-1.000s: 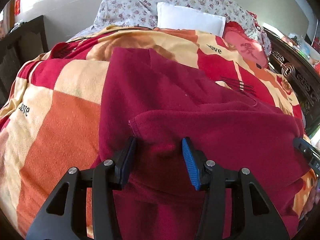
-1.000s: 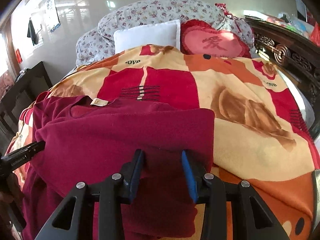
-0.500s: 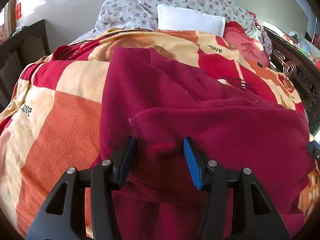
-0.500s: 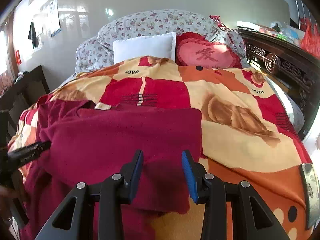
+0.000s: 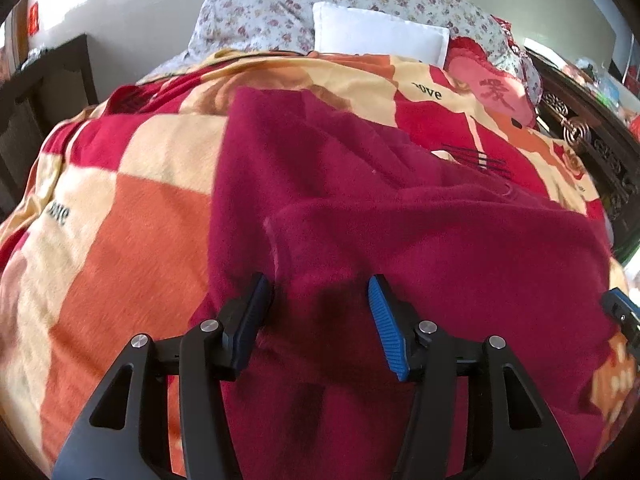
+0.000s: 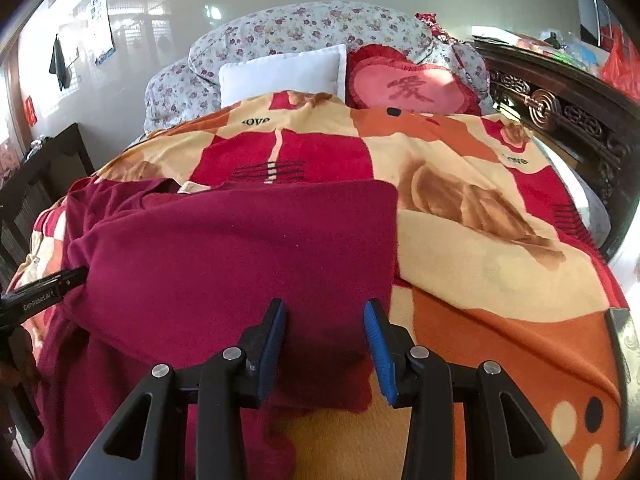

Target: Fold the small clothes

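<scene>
Item one: dark red garment (image 5: pixel 400 240), lying on the bed over the checked blanket (image 5: pixel 120 248), its near part doubled back over itself so a folded edge runs across the middle. In my right wrist view the same garment (image 6: pixel 240 248) shows a straight right-hand edge against the blanket (image 6: pixel 500 280), with a pale label at the neckline peeking out beyond the fold.

Item two: my left tongs (image 5: pixel 320 308), released, jaws spread wide with the blue pads apart; the folded layer of cloth sits between them (whether a pad touches the fabric, I cannot tell).

Item three: my right tongs (image 6: pixel 325 326), likewise released and spread, poised over the near right corner of the folded layer. My left tongs (image 6: pixel 44 296) show at the far left edge of this view, beside the garment's left side.

Item four: white pillow (image 6: pixel 284 76) at the head of the bed, with a pink heart-shaped cushion (image 6: pixel 408 88) just beside it and a floral quilt (image 6: pixel 312 28) bundled behind both.

Item five: carved dark wooden bed frame (image 6: pixel 560 116) along the right.
</scene>
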`<state>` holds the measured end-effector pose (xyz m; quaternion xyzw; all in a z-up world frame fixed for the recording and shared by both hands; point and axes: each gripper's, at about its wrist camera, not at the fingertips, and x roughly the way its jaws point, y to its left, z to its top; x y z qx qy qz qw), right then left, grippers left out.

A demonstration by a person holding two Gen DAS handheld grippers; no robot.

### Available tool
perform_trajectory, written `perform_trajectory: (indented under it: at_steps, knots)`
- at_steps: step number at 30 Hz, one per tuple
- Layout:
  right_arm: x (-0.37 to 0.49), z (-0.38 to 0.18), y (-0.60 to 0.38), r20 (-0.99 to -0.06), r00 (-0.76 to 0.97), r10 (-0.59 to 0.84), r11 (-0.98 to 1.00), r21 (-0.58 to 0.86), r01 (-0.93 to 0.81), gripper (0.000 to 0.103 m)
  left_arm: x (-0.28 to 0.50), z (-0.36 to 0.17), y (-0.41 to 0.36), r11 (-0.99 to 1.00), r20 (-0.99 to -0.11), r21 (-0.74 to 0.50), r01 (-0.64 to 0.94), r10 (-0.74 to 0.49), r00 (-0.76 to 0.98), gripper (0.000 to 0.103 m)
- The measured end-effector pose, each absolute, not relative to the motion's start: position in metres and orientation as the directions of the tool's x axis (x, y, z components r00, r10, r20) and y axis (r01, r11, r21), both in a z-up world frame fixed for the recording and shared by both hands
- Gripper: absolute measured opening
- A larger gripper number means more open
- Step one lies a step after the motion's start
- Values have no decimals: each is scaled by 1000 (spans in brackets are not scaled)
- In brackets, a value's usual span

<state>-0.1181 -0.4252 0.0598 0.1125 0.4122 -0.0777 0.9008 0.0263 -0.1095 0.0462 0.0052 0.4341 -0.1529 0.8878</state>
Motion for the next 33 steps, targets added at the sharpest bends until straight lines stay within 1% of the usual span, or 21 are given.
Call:
perform_trajectory:
  at_steps: [3,6,8,12,16,20,22,26,33]
  knots:
    - [-127,65,-423,-763,645,-32,964,148,223,38,16,49,-93,958,-769,-139,252,-265,582,52]
    - [-123,51,-420,-801,596,-56,966,108,236,38,7,46,-76,963,-787,-154,219,-254,562,53]
    - [-122,45,-423,-806,591,-41,960,132,247,41,2,45,-69,966,-799,-160,201,-246,548,52]
    - [-131,58,-431,-801,599,9,938,214,271,42,-18,51,-55,963,-804,-166,211,-256,537,52]
    - [-157,76,-425,-798,601,52,948,228,221,46,-39,54,-41,954,-815,-177,241,-279,508,52]
    - [-193,82,-418,-808,577,117,945,268,185,47,-68,48,-22,947,-836,-183,263,-291,465,53]
    - [-211,81,-415,-816,563,131,943,278,184,48,-84,44,-16,947,-852,-163,278,-277,445,53]
    - [-239,78,-399,-837,535,115,959,234,160,48,-109,42,-10,950,-864,-102,296,-232,448,53]
    - [-262,78,-370,-831,540,138,955,255,149,49,-132,49,-8,948,-855,-112,297,-245,457,53]
